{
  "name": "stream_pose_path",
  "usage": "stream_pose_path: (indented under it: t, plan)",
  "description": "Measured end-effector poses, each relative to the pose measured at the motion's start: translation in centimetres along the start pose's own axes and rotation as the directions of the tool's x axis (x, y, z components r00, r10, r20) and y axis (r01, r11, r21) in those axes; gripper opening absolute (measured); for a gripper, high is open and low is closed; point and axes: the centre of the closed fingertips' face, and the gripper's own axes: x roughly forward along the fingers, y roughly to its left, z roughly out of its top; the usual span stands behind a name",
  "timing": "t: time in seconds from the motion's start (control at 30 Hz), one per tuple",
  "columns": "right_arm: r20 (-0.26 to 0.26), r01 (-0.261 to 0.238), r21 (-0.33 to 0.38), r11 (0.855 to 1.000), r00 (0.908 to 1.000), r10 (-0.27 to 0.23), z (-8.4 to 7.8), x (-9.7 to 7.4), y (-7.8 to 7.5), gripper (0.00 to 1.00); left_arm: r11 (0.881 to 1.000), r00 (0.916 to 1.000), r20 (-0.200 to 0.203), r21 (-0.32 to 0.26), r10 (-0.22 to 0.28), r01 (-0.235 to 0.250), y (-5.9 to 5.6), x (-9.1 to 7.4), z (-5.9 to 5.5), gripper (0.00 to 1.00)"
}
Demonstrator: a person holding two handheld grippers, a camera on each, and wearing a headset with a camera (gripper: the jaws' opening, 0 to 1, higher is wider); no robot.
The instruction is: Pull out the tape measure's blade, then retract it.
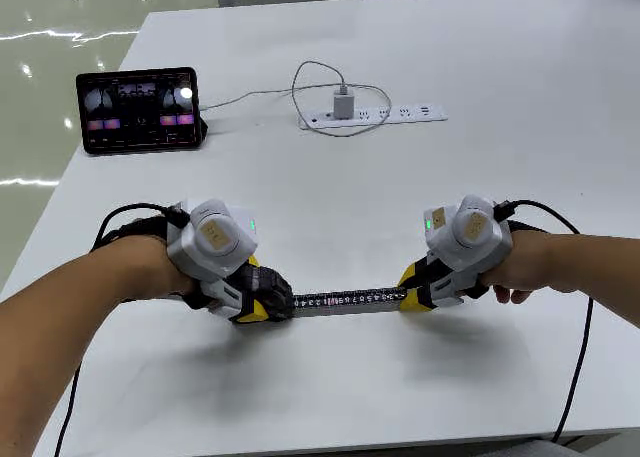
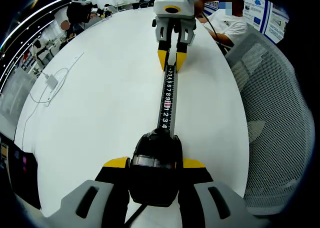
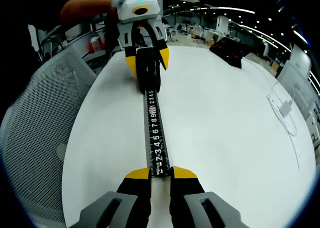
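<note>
Gripping the black tape measure (image 2: 156,160) tight in the left claw (image 1: 258,305), low at six o'clock on the white tabletop (image 1: 400,177) in the head view. Pinching the tip of the blade (image 1: 350,300) in the clenched right claw (image 3: 160,174). Stretching straight between both claws, numbers facing up. Sitting at ten o'clock, a tablet (image 1: 140,109); toward twelve, a power strip (image 1: 375,116).

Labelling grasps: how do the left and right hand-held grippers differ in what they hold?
The left hand-held gripper clamps the tape measure case; the right hand-held gripper pinches the end of the blade. The left's jaws stand wide around the case, the right's close together. Both have yellow tips and face each other.
</note>
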Motion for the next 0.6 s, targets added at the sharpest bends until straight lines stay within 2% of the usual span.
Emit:
stream_pose_path:
  t: [0.6]
  plan:
    - [-0.012, 0.003, -0.003, 1.000, 0.9999, -0.003, -0.77, -0.52, -0.17, 0.09, 1.000, 1.0000, 0.002, -0.001, 0.000, 0.000, 0.10, 0.06, -0.01, 0.32]
